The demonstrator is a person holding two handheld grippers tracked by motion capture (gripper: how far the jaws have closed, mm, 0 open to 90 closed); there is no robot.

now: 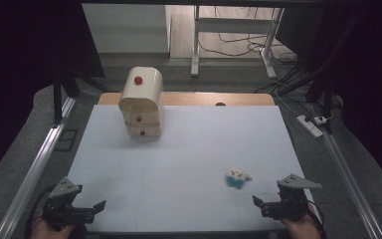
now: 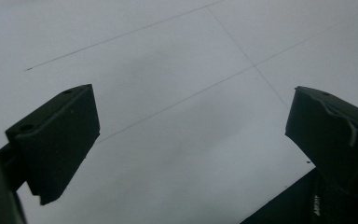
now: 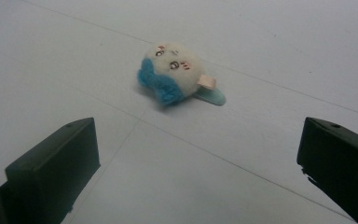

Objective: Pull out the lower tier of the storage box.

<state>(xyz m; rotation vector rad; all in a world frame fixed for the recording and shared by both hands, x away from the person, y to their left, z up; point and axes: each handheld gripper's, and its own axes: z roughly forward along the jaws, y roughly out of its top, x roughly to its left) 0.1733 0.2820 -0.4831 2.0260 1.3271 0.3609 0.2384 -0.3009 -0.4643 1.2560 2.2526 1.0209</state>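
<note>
A small white and blue plush toy (image 1: 238, 178) lies on the white table (image 1: 189, 144) at the front right. In the right gripper view the plush toy (image 3: 175, 73) lies on its side a little ahead of my open right gripper (image 3: 198, 149), apart from both jaws. My right gripper (image 1: 258, 203) sits at the table's front right edge, just below and right of the toy. My left gripper (image 1: 95, 208) rests at the front left corner. Its jaws stand wide over bare table, so the left gripper (image 2: 191, 130) is open with nothing between them.
A rounded wooden drawer chest (image 1: 141, 102) with red knobs stands at the back left of the table. Metal rails (image 1: 35, 169) run along both sides. A power strip (image 1: 311, 124) and cables lie on the floor at the right. Desk legs (image 1: 195, 45) stand behind.
</note>
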